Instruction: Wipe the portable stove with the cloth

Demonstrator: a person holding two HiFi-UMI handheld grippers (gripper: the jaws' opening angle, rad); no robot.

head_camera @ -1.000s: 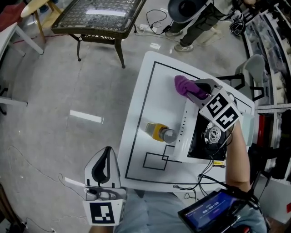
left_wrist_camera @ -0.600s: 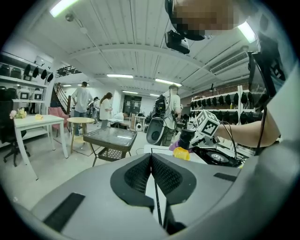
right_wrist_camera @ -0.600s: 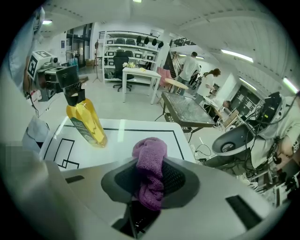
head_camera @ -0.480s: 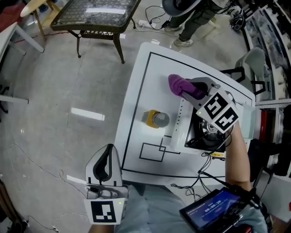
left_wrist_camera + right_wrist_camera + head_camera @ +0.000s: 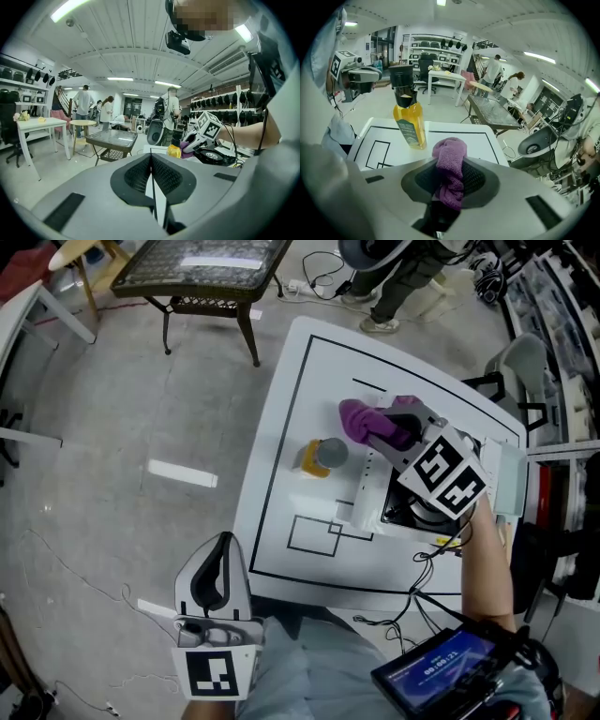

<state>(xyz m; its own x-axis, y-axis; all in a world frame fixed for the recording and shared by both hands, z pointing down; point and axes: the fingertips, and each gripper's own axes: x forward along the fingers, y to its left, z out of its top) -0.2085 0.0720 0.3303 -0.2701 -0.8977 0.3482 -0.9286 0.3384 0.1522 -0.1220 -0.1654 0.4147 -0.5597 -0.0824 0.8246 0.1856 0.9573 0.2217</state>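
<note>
White table [image 5: 281, 437], mid-frame: our right gripper [image 5: 389, 429] clamps the purple cloth [image 5: 358, 416] over the stove [image 5: 373, 491]; our left gripper [image 5: 151, 159] is closed and empty. Next we lower and wipe.

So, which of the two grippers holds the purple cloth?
The right gripper: its jaws pinch the purple cloth. The left gripper has its jaws together with nothing between them.

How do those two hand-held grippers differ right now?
The right gripper clamps a purple cloth; the left gripper is shut, empty. The right gripper is over the white table by the stove; the left gripper is off it, over the floor. Both carry marker cubes.
</note>
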